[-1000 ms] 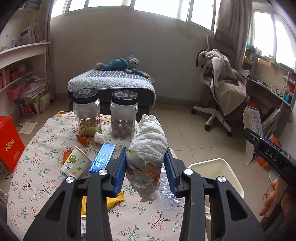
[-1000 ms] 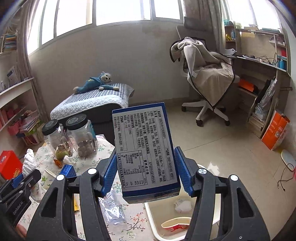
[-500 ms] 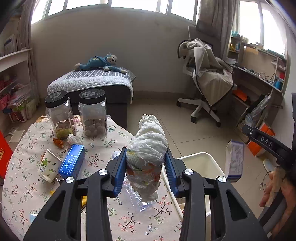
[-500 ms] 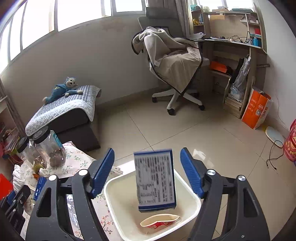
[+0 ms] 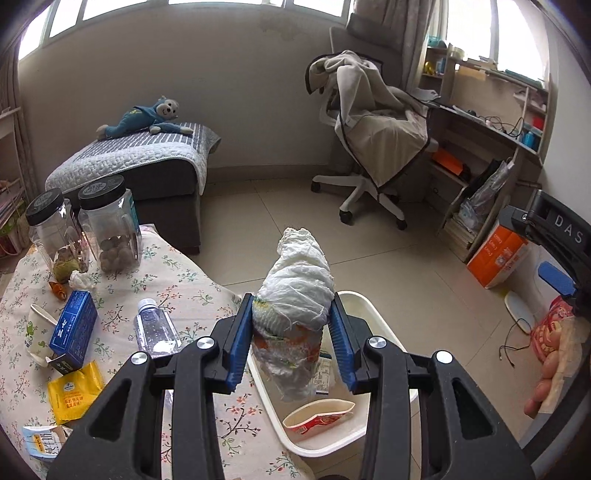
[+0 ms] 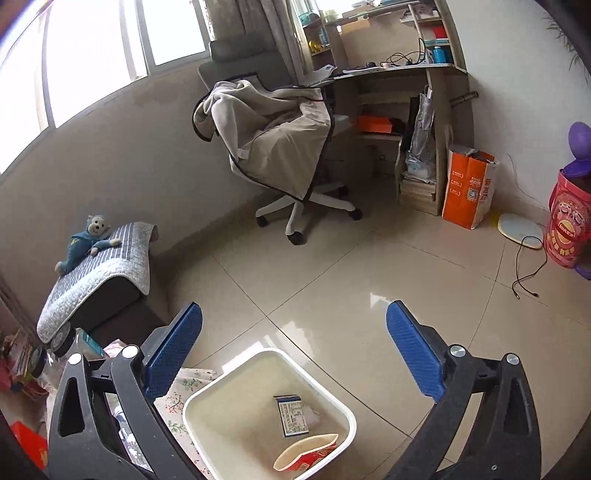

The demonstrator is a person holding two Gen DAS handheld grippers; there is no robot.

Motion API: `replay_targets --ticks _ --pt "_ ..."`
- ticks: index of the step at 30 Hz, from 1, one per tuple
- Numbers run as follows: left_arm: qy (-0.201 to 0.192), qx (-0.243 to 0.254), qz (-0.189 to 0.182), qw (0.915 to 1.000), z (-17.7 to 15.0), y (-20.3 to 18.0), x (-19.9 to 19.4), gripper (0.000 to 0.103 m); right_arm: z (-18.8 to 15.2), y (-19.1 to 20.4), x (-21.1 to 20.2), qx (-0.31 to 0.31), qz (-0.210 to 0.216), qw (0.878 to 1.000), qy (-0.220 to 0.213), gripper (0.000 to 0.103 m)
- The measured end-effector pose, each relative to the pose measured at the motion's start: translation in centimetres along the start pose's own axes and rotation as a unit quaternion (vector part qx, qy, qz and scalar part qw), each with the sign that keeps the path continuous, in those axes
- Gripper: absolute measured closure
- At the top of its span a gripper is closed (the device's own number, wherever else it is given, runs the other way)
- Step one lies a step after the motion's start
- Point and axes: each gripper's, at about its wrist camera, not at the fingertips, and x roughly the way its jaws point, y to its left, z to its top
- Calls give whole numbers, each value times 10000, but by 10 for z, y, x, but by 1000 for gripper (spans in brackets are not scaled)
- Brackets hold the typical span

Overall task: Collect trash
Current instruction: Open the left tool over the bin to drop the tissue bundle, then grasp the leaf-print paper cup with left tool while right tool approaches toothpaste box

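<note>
So the wad (image 5: 295, 273) is white crumpled paper over orange-printed wrap, pinched between the left gripper (image 5: 291, 339) fingers, bin (image 5: 373, 314) rim just behind. Right gripper (image 6: 293, 354) fingers are spreading, empty, bare floor (image 6: 332, 280) beyond them.

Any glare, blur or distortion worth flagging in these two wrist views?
Left wrist: sharp, strong fisheye bending of walls, windows blown out. Right wrist: windows overexposed, glare patch on the floor tiles, horizon tilted, little blur.
</note>
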Motion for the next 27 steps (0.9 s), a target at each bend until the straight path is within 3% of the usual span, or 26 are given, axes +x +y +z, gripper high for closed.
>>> replay_targets --ticks 5,7,9,12,20,27 --pt "136 42 -172 9998 4 -24 14 62 7 -22 2 350 -89 9993 -15 7" --pt "199 38 -283 9994 6 -32 18 55 9 -28 1 416 -128 9990 -34 7" --pt "157 4 -353 9993 7 -36 16 38 9 -32 1 439 -179 9989 -56 7" --pt "32 -50 -308 9995 7 -36 8 27 9 -37 0 406 -240 9989 -78 7" --pt "-503 -185 386 9978 16 0 -28 19 -2 -10 -22 -27 -455 9980 -437 7" --pt "-1053 -228 979 9893 24 44 -67 10 -19 32 -38 -220 -53 9985 -506 7"
